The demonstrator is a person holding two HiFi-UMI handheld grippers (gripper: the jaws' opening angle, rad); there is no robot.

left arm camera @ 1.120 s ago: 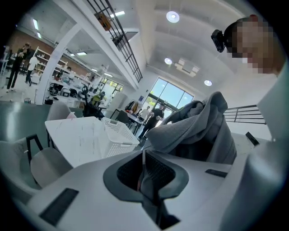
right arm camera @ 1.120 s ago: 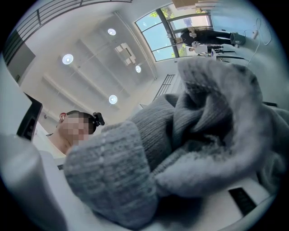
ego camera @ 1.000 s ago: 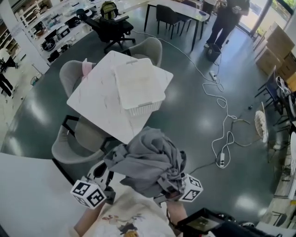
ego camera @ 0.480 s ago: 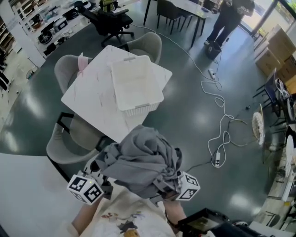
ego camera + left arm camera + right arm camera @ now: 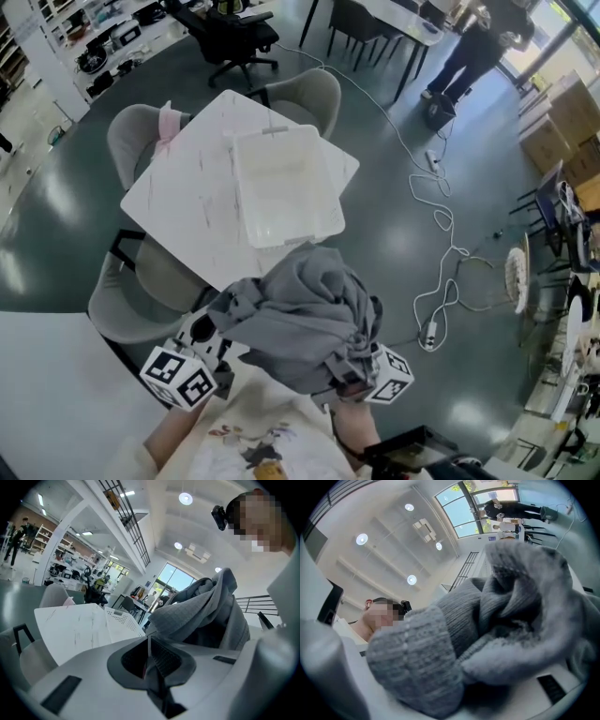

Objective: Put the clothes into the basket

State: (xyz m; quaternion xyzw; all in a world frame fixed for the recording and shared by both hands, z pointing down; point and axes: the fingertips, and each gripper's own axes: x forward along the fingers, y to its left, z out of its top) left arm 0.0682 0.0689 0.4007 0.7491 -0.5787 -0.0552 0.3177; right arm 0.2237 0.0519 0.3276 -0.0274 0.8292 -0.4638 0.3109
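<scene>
Jointly, left gripper (image 5: 150, 657) pinches and wider-set right gripper (image 5: 359, 373) clamps the grey sweater (image 5: 298, 317).

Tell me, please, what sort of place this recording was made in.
Most likely an open-plan office or lab workspace. Stocked storage shelves line one side, a black swivel office chair stands on the polished floor, a power cable trails across it, and cardboard boxes are stacked at the right edge.

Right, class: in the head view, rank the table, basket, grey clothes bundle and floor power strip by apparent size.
1. table
2. grey clothes bundle: looks bigger than the basket, but it is held close to the camera, so this ranking is unsure
3. basket
4. power strip
</scene>
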